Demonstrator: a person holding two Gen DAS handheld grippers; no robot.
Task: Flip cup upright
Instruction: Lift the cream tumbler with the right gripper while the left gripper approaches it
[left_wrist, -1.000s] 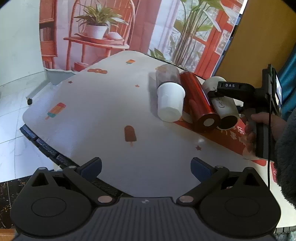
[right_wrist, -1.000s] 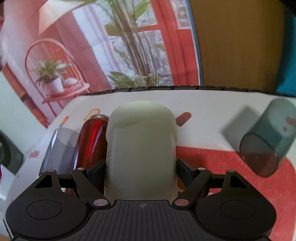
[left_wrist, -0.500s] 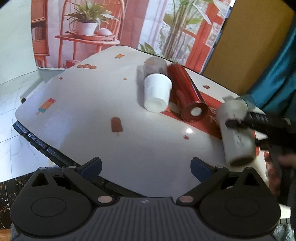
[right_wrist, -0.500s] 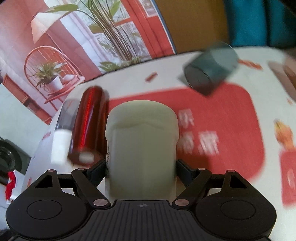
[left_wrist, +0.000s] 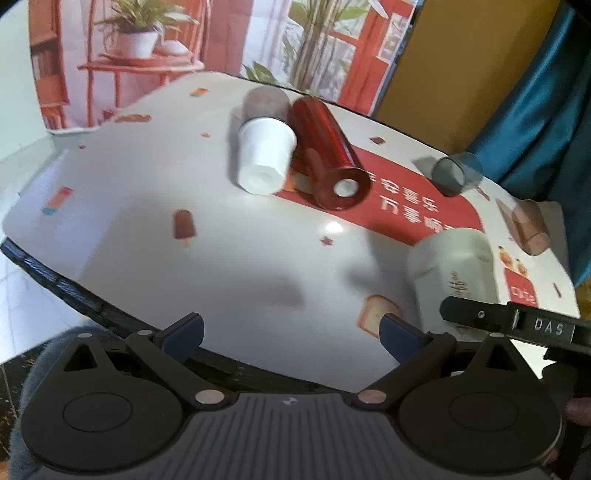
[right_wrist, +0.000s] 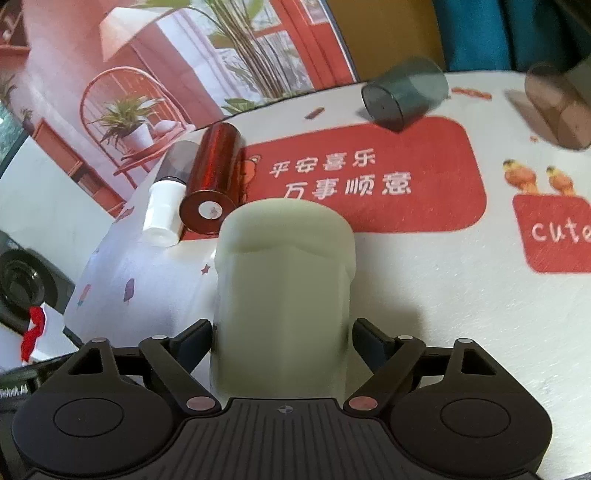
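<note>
My right gripper (right_wrist: 282, 341) is shut on a pale cream cup (right_wrist: 284, 295), its closed base pointing away from the camera, held above the table. In the left wrist view the same cup (left_wrist: 452, 266) shows at the right with the right gripper's black finger (left_wrist: 509, 321) across it. My left gripper (left_wrist: 291, 334) is open and empty over the table's near edge. Other cups lie on their sides: a white one (left_wrist: 264, 160), a shiny red one (left_wrist: 328, 155), a clear grey one (left_wrist: 266, 101), a dark grey one (left_wrist: 452, 173) and a brown one (left_wrist: 528, 225).
The table (left_wrist: 129, 177) has a white cloth with ice-cream prints and a red panel with lettering (right_wrist: 369, 173). Its dark edge (left_wrist: 55, 280) runs near the left gripper. A printed backdrop (left_wrist: 147, 48) stands behind, a blue curtain (left_wrist: 535, 92) at the right.
My right gripper has carried the cream cup away from the red cup, toward the table's near right, turning it. The left gripper has drifted right and tilted.
</note>
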